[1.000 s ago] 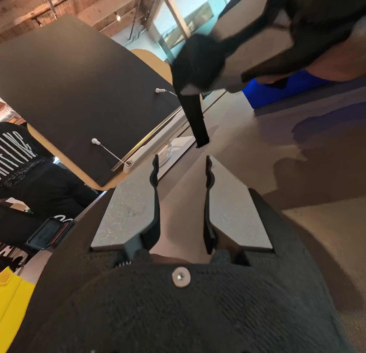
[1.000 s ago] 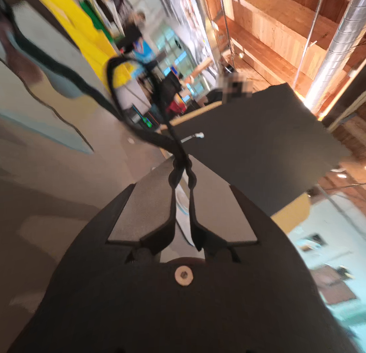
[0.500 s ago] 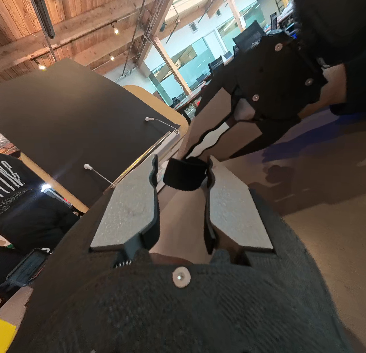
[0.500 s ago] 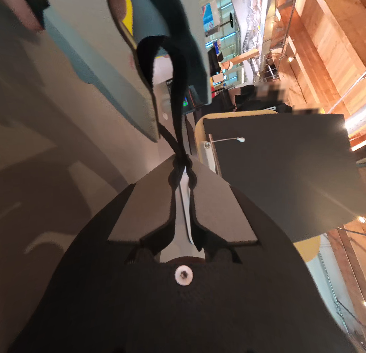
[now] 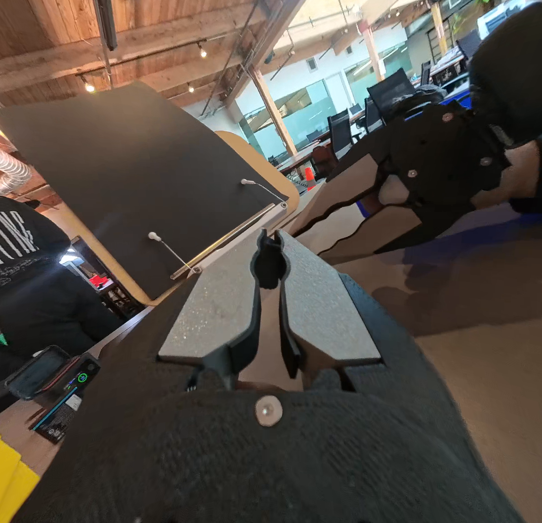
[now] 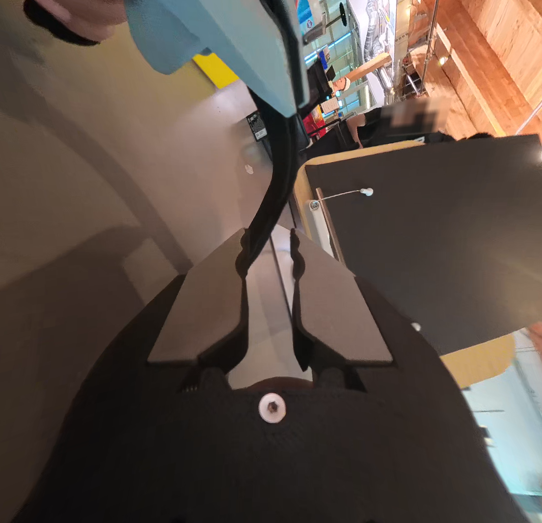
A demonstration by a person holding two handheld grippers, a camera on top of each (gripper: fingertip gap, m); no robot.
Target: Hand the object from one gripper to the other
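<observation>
Left gripper (image 5: 269, 246) now clamps strap (image 5: 268, 267); right gripper (image 6: 268, 242) has parted

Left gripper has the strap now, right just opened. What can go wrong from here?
1. The black strap lies against one finger of the open right gripper; pulling away may snag it.
2. The left gripper pinches the strap only near its fingertips, so a tug could slip it out.
3. Both grippers are close; a fast retreat risks a bump.

Strap (image 5: 269, 264) between left gripper (image 5: 270, 239) fingers (image 5: 296, 262); right gripper (image 5: 311, 230) beyond, rightward.
</observation>
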